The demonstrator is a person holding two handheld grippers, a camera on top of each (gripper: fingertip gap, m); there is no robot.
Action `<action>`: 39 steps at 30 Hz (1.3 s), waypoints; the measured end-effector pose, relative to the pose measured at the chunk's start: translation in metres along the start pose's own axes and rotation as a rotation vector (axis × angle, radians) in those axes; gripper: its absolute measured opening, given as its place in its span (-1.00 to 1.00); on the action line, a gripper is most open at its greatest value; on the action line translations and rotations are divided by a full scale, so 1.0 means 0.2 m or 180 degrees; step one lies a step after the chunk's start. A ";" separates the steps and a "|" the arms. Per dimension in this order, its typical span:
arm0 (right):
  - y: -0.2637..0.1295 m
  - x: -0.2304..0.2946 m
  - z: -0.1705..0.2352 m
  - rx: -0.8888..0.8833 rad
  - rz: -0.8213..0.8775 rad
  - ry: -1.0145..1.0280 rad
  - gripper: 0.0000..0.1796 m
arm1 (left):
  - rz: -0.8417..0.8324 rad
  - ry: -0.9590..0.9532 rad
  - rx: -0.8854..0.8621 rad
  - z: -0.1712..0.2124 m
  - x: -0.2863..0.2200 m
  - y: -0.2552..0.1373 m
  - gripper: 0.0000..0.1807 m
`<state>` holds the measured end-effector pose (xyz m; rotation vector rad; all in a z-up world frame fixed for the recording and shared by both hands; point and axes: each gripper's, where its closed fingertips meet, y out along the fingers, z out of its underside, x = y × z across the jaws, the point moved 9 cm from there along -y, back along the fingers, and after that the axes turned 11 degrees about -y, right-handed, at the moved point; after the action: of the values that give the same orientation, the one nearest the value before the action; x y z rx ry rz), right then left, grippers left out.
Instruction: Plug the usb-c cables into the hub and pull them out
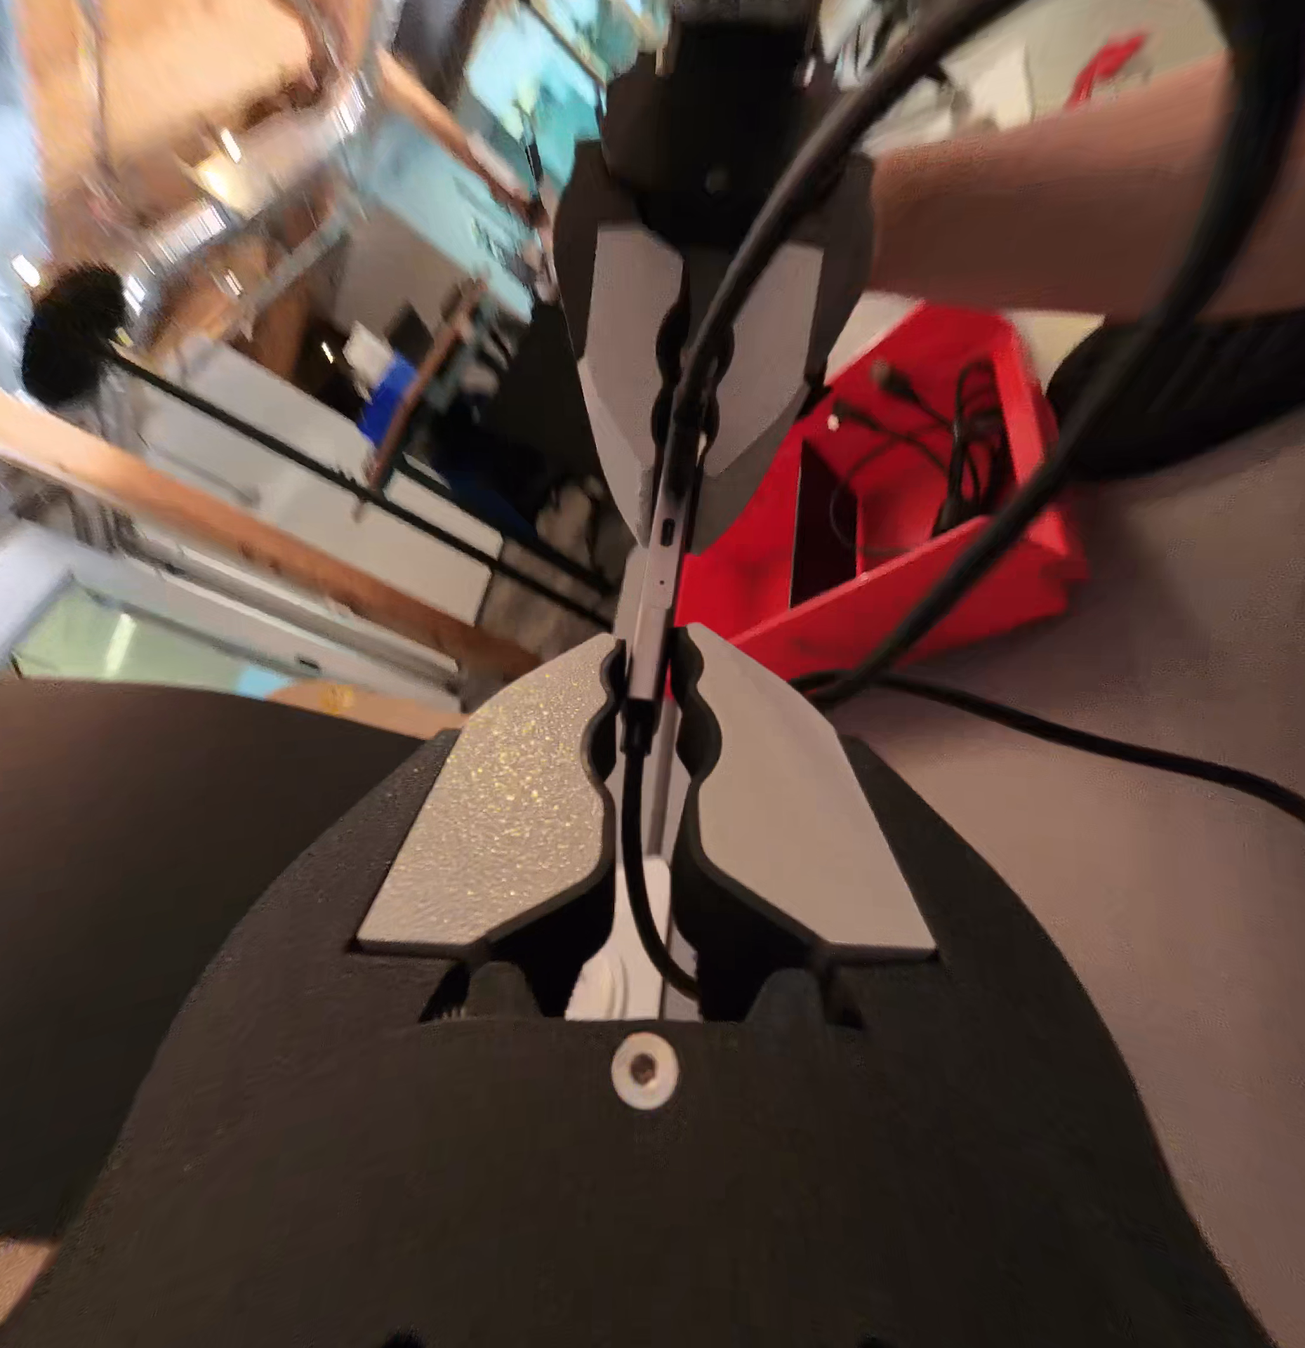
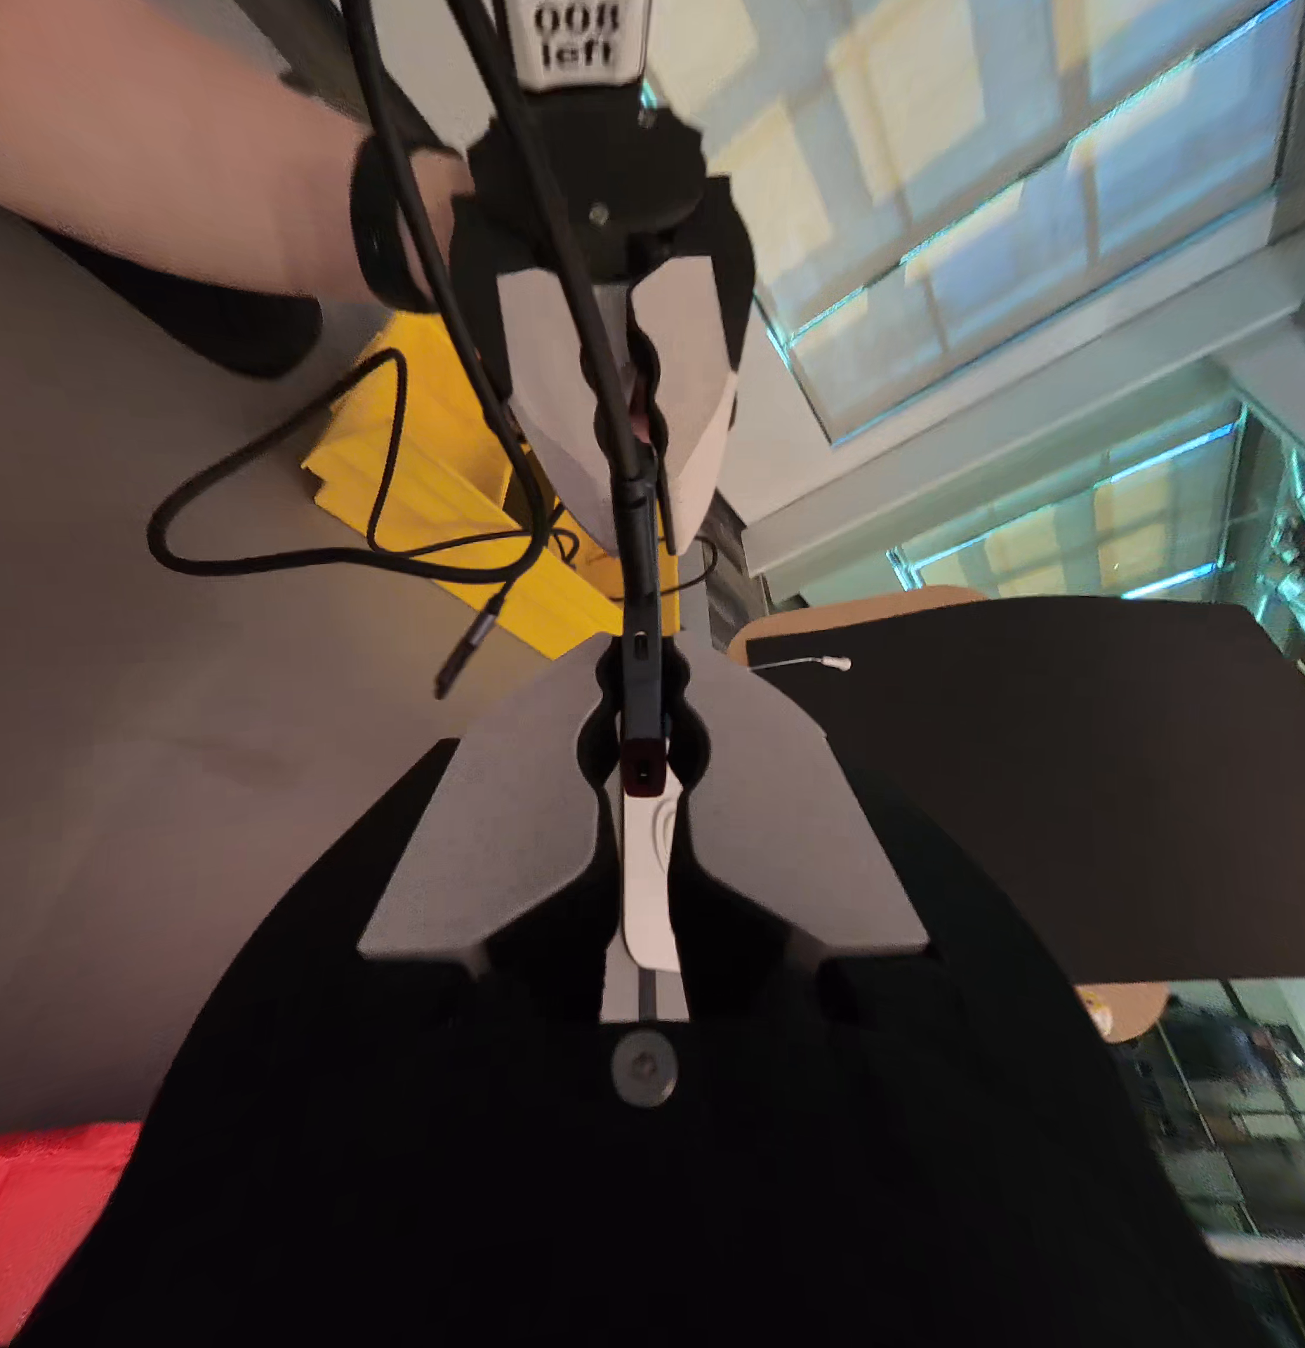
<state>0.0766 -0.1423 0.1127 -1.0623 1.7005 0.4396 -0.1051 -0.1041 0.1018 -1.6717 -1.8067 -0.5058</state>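
Note:
A thin grey hub (image 1: 653, 605) is held edge-on in the air between both grippers, with an empty port on its side. My left gripper (image 1: 645, 649) is shut on the hub's near end, where the hub's own black lead (image 1: 635, 839) runs back. My right gripper (image 1: 664, 540) faces it and is shut on a black usb-c plug (image 1: 684, 430) seated at the hub's far end; its cable arcs up to the right. In the right wrist view my right gripper (image 2: 642, 645) grips the plug (image 2: 642, 766), and the hub (image 2: 638, 598) reaches to the left gripper (image 2: 642, 543).
A red bin (image 1: 1028, 452) with several black cables sits on the grey table (image 1: 1145, 1021). A yellow ridged bin (image 2: 445, 474) lies behind a loose cable with a metal plug (image 2: 467, 649). A person's arm (image 1: 1072, 219) is behind each gripper. A black panel (image 2: 1036, 766) is at the right. Left and right tips are no more than a few centimetres apart.

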 end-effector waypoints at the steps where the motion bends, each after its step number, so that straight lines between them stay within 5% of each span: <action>1: -0.01 0.00 0.01 -0.0058 0.0015 -0.0026 -0.89 | -0.0026 0.0049 -0.0109 0.00 -0.01 0.00 -0.88; 11: 0.06 0.06 0.00 -0.0605 -0.0095 0.0010 -0.88 | 0.0325 -0.0118 -0.0594 0.00 -0.07 0.03 -0.83; 39: 0.10 0.09 0.00 -0.1228 0.0059 0.0247 -0.88 | 0.0372 0.0052 -0.0596 0.04 -0.07 0.00 -0.85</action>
<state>0.0585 -0.1389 0.0923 -1.3544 1.7349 0.7690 -0.1064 -0.1091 0.0875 -1.8806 -1.6813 -0.6517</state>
